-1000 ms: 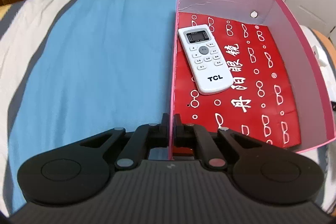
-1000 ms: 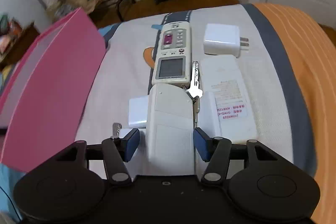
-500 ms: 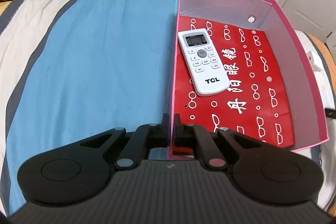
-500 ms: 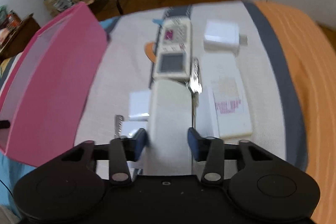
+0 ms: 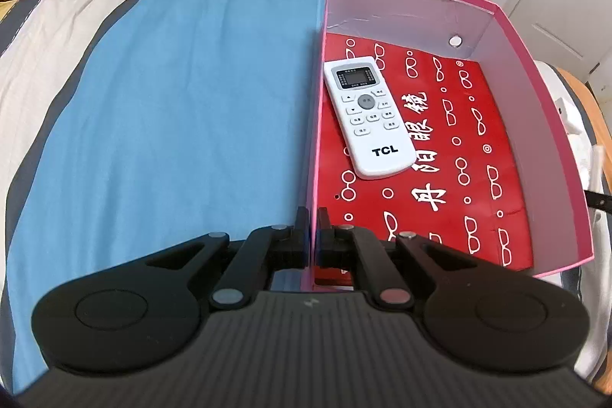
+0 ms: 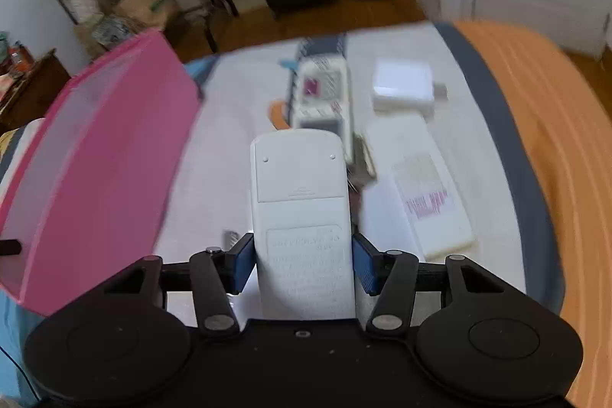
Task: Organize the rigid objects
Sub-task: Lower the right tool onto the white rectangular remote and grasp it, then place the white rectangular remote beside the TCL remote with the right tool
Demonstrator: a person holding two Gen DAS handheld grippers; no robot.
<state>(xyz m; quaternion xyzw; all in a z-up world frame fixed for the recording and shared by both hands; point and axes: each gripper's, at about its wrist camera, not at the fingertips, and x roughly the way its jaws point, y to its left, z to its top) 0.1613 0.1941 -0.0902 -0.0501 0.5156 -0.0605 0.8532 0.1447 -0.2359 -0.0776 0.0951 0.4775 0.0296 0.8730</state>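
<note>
Firmly left claw (image 5: 312, 217) pinched on pink box (image 5: 531, 125) wall, right claw (image 6: 303, 257) half-spread around white remote (image 6: 302, 217).

The left hand-held gripper (image 5: 312, 236) is matte black, with a ribbed body, round side discs, silvery pivot pins and black fingers. The right hand-held gripper (image 6: 302, 264) is alike, but with blue pads (image 6: 243, 264).

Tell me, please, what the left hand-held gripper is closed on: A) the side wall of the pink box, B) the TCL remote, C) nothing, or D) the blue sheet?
A: the left hand-held gripper has its jaws pinched on the thin side wall of the pink box, while the TCL remote lies untouched inside.
</note>
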